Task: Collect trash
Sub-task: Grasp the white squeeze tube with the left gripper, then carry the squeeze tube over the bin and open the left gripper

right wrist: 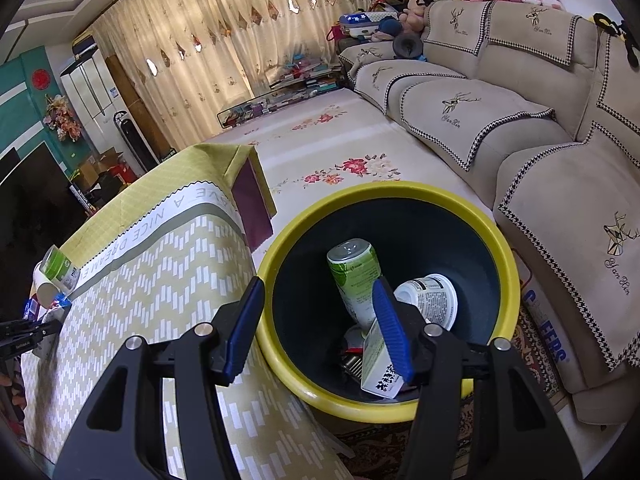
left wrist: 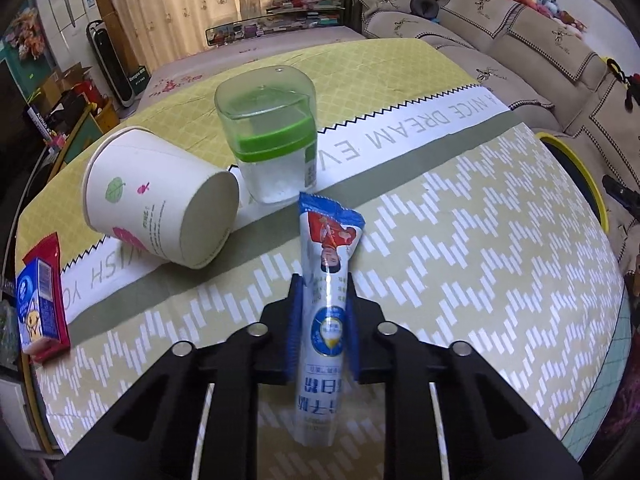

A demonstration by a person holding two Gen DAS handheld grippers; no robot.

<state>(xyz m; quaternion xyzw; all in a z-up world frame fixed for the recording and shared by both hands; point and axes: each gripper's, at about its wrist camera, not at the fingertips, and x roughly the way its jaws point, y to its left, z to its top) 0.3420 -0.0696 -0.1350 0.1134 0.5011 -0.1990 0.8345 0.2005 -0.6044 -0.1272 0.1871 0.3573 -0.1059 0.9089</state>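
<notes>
White tablecloth band (left wrist: 404,128) reads "A NICE DREAM"; sachet (left wrist: 326,280) lettering unreadable.

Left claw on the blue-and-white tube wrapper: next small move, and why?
Probably lift it straight up. The left claw already pinches the blue-and-white tube wrapper, which looks to lie on the table, while the yellow-rimmed bin sits beyond the table edge with the right claw open above it.

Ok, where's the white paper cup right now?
In the left wrist view the white paper cup lies tipped on its side at the table's left, touching the clear green-lidded container.
</notes>
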